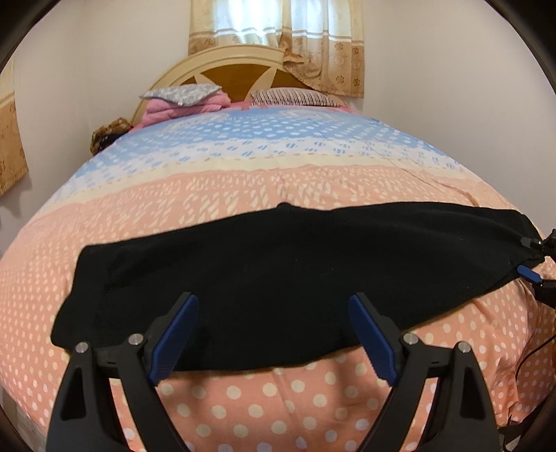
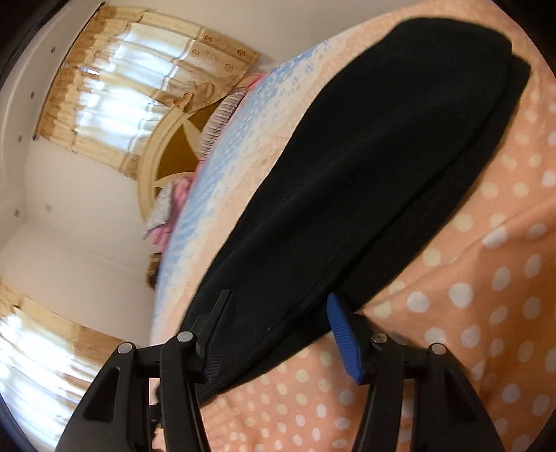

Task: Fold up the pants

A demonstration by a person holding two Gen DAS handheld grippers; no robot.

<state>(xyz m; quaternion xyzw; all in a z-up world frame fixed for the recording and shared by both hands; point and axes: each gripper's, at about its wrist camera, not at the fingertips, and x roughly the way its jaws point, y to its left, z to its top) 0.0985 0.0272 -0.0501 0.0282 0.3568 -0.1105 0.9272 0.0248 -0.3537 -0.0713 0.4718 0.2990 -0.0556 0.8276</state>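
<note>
No legible text, label, brand, number or sign anywhere.

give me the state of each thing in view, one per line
pants: folded lengthwise, flat across the bedspread
left gripper: open, holding nothing
right gripper: open, jaws either side of one end of the pants
bedspread: spread, lightly creased
curtain: drawn

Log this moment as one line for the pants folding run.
black pants flat across polka-dot bedspread | left gripper open above near edge | right gripper open, straddling the pants' end | nothing gripped
</note>
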